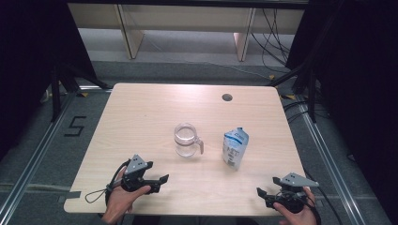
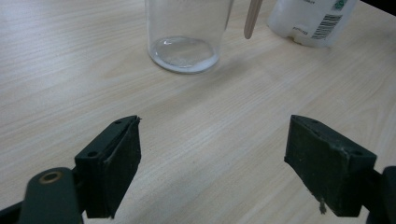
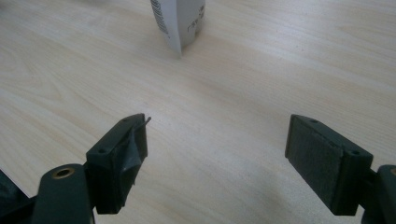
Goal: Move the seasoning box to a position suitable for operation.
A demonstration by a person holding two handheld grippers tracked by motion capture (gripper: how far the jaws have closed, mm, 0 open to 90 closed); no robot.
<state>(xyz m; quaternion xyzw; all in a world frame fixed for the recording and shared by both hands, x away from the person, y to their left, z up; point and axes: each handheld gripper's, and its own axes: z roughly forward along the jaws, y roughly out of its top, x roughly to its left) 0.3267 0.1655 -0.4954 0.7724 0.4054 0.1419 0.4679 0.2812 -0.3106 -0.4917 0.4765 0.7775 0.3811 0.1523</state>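
Glass jug's (image 2: 184, 35) grey handle (image 2: 252, 18) close before left tool (image 2: 212, 163).

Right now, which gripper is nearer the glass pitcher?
Left. The left gripper sits just below-left of the glass pitcher; the right gripper waits farther off, beyond the pouch.

Item count, referenced to the table (image 1: 141, 122):

- Tables: one, with one round cable hole (image 1: 227, 97) near its far edge.
- Clear glass jugs: one (image 1: 186, 139), standing near the table's centre, with one handle.
- White and blue pouches: one (image 1: 234, 147), standing just beside the jug on the table.
- Handheld grippers: two, the left gripper (image 1: 162, 181) and the right gripper (image 1: 261, 194), both at the table's near edge, each with two black jaws.
- Hands: two, one per gripper.
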